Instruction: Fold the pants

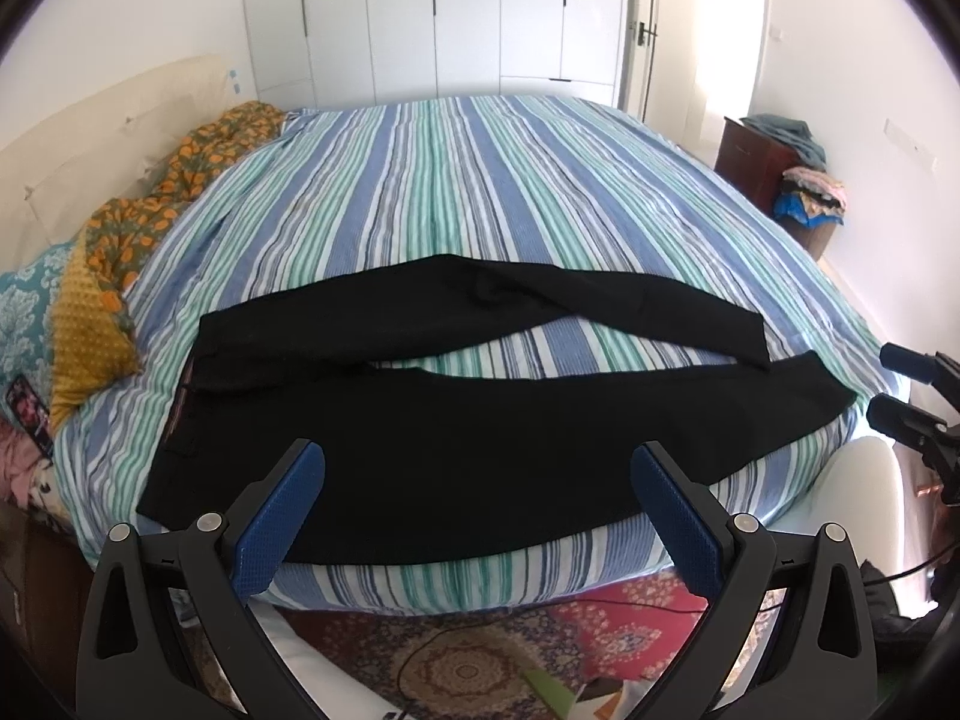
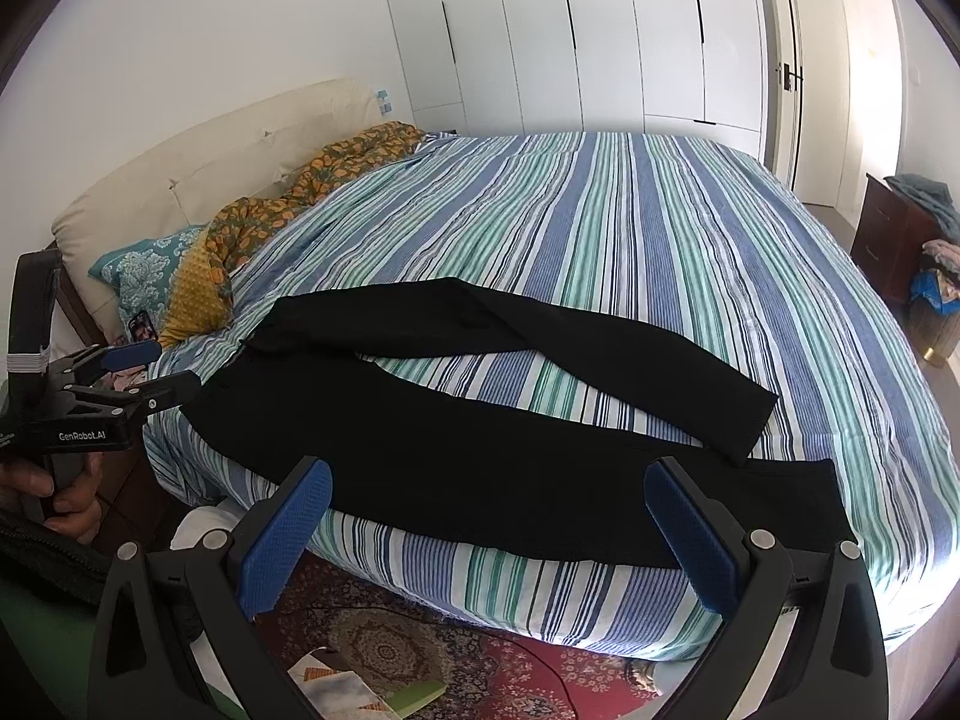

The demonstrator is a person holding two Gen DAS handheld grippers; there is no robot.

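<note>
Black pants (image 1: 456, 438) lie spread flat on the striped bed (image 1: 480, 180), waistband to the left, the two legs stretching right and parted in a narrow V. In the right wrist view the pants (image 2: 480, 432) run along the near bed edge. My left gripper (image 1: 477, 468) hovers open before the near edge, over the seat of the pants, nothing between its blue pads. My right gripper (image 2: 489, 486) is open too, above the near leg. The left gripper (image 2: 150, 366) shows at the right view's left side, held by a hand (image 2: 66, 498). The right gripper (image 1: 900, 384) shows at the left view's right edge.
A patterned blanket (image 1: 180, 180) and pillows (image 1: 24, 306) lie along the cream headboard (image 2: 210, 162) on the left. White wardrobes (image 1: 432, 18) stand behind the bed. A dark nightstand (image 1: 762, 162) with piled clothes sits at the right. A red rug (image 1: 510, 642) with a cable covers the floor below.
</note>
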